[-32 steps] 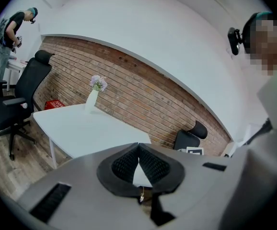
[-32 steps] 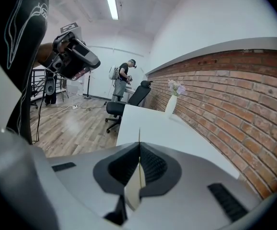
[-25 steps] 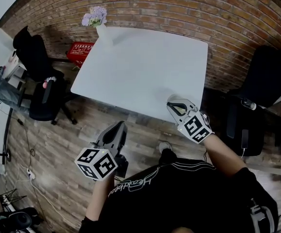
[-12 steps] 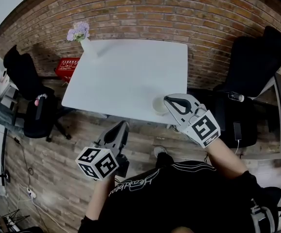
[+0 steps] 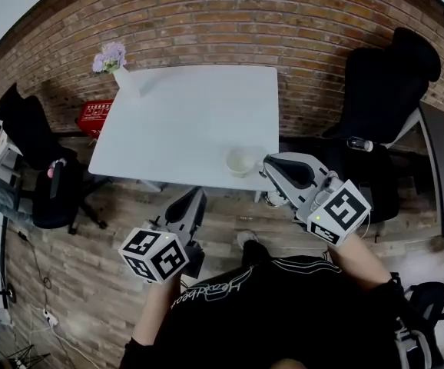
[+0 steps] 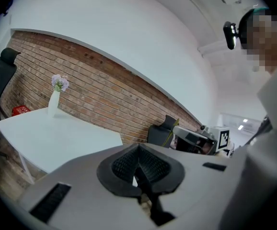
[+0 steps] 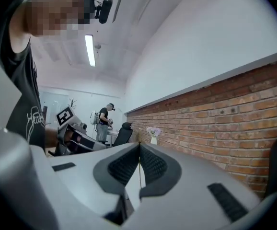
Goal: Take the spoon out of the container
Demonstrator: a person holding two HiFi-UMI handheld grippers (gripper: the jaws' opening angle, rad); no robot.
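Container: the white cup (image 5: 240, 161) stood on the table (image 5: 183, 121), close to the near edge, at about 5 o'clock on the tabletop.
Spoon: I could not make it out. The cup was too small in the head view, and neither gripper view took it in.
Right claw: the right gripper (image 5: 272, 167) had its jaws pressed together with nothing between them. Its tips were just beside the cup, which lay at its 9 o'clock.
Left claw: the left gripper (image 5: 195, 200) was also closed and empty. It hung off the table at 7 o'clock from the cup, over the floor.
Risk, grip: going in with the jaws closed, I judged the right claw would shove the spoon or the cup rather than take hold. The jaws had to part first.
Risk, tipping: the cup looked light, and nothing steadied it. A knock from its 3 o'clock side could have tipped it or skidded it along the edge.
Risk, aim: both gripper cameras faced the brick wall and the room, so I had only the head view to steer by.
Vase: the vase (image 5: 122, 78) at the 11 o'clock corner was well apart and in no danger.
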